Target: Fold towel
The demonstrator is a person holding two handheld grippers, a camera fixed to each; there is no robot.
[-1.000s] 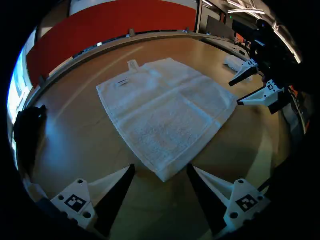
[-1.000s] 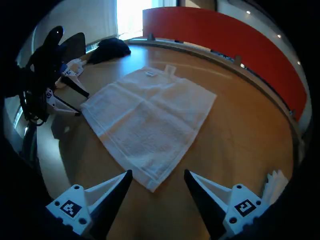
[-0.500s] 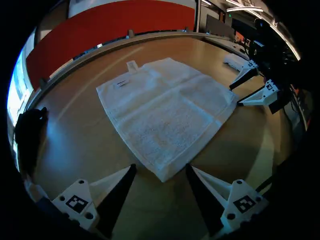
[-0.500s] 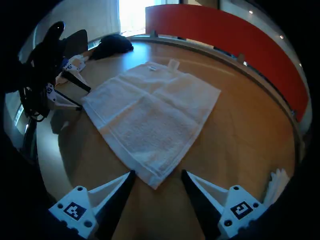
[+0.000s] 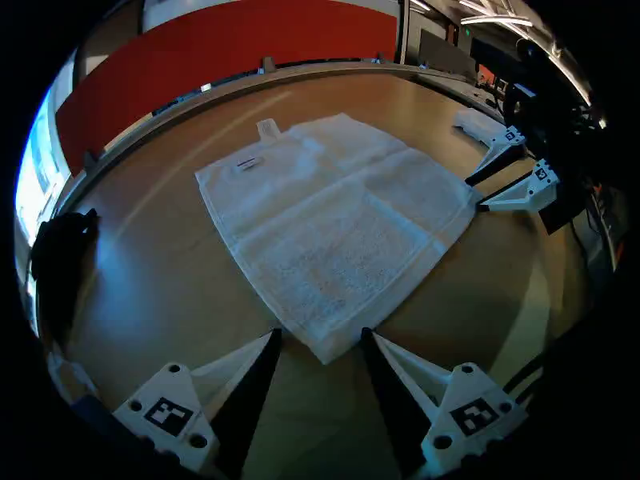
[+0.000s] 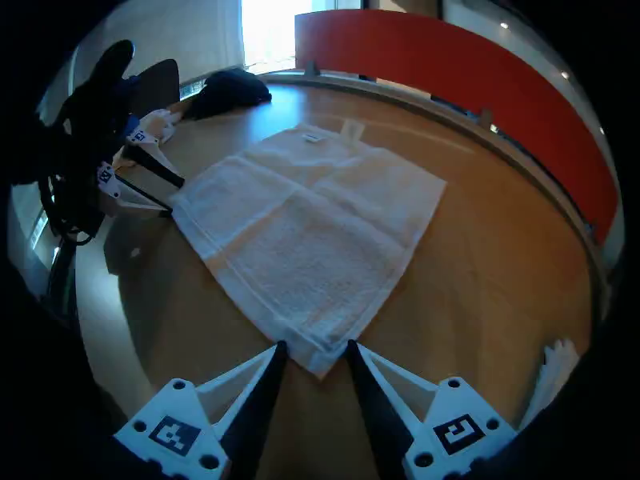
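Square white terry towel (image 5: 336, 216): spread flat in one layer at the middle of the brown wooden table (image 5: 160, 264), no fold made yet (small tag at the far edge).
Left gripper (image 5: 320, 331): low at one near corner, fingers apart and straddling it, not pressing.
Right gripper (image 6: 314, 344): at the neighbouring corner, fingers apart, cloth tip between them.
Reason: probably paired to pinch both corners and lift one edge evenly.

The white towel (image 5: 336, 216) lies spread flat on the wooden table (image 5: 160, 264), crossed by fold creases, one corner pointing to 6 o'clock, its small tag (image 5: 248, 163) toward 11 o'clock.
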